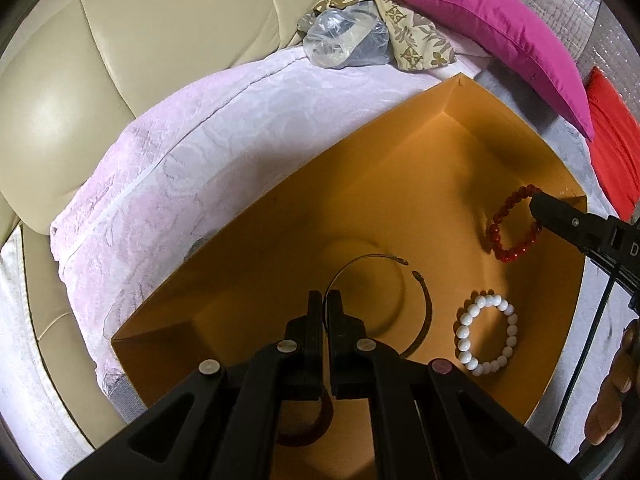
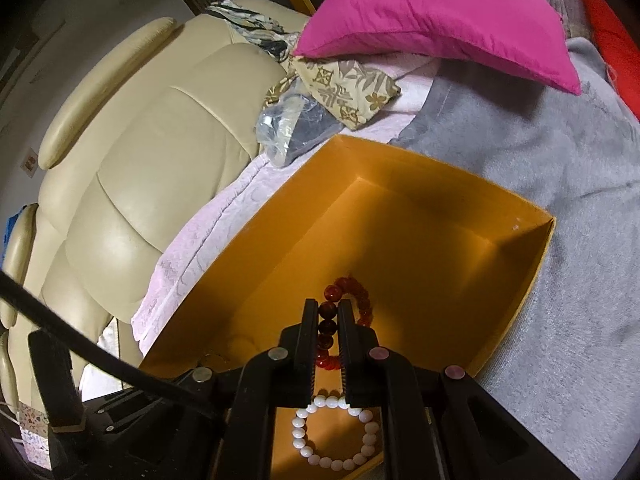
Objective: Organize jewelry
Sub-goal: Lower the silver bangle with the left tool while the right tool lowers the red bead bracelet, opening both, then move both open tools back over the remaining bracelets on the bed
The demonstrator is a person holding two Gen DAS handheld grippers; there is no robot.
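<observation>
An open orange box (image 1: 280,216) lies on a blanket. My left gripper (image 1: 325,298) is shut on a thin open metal bangle (image 1: 425,312) inside the box; the bangle's shadow falls on the box floor. A white bead bracelet (image 1: 486,334) lies flat on the floor to its right. At the box's right corner my right gripper (image 1: 536,203) holds a red bead bracelet (image 1: 514,226). In the right wrist view the right gripper (image 2: 328,306) is shut on the red bead bracelet (image 2: 362,300), with the white bracelet (image 2: 332,436) below it. A dark bracelet (image 1: 316,428) shows under the left gripper's body.
The orange box (image 2: 516,300) rests on a pink towel (image 1: 180,168) and a grey blanket (image 2: 540,152). Around it are a beige leather chair (image 1: 120,60), a magenta pillow (image 1: 492,32), a plastic bag (image 1: 344,38), patterned cloth (image 1: 416,40) and a red cushion (image 1: 612,140). A hand (image 1: 616,392) is at the right edge.
</observation>
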